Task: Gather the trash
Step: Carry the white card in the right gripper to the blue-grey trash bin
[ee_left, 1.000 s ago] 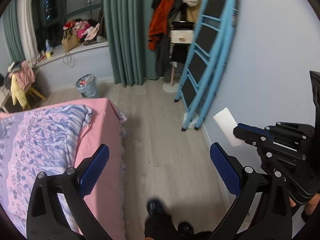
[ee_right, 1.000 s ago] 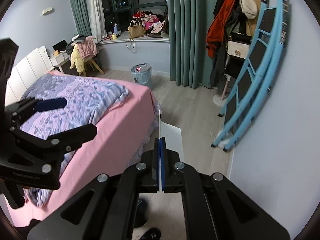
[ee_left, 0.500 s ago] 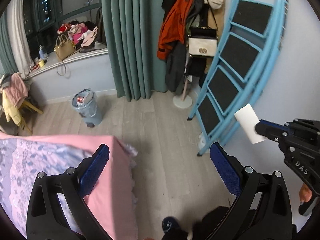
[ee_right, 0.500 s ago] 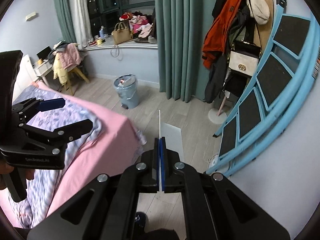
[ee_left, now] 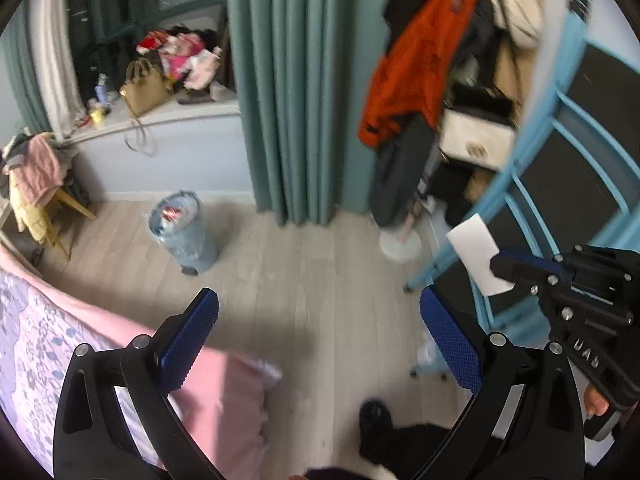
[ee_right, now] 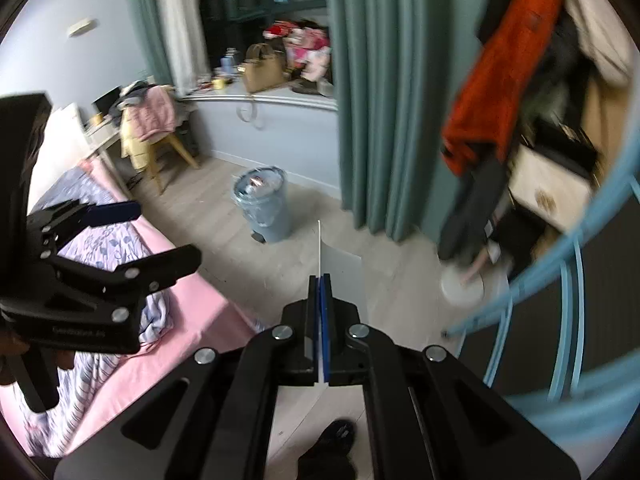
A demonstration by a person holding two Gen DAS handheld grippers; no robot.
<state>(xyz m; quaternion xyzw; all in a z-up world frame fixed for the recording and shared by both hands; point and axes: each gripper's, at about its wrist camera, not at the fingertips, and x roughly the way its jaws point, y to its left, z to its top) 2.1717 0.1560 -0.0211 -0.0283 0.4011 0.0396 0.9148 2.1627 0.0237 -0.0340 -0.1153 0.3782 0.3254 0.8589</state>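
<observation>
The right gripper has its jaws pressed together on a flat white sheet of paper, pinching it at its near edge so the sheet stands on edge and sticks straight out ahead of the fingers; from the left wrist view the same white sheet shows as a slanted rectangle poking up and to the left of that gripper. The left gripper carries nothing, its blue-padded jaws spread wide over the pale wooden floor. What matters for the drop is the pale blue round bin lined with a clear plastic bag, standing on the floor at the far side, just left of the teal curtain and below the window ledge. It lies ahead and somewhat left of the paper's free edge, still well apart from it, with the corner of the pink-covered bed on the near left. I would judge the right hand the one to carry on, since it holds the trash and the sheet's long axis already points roughly toward the bin's open top. The picture is blurred.
</observation>
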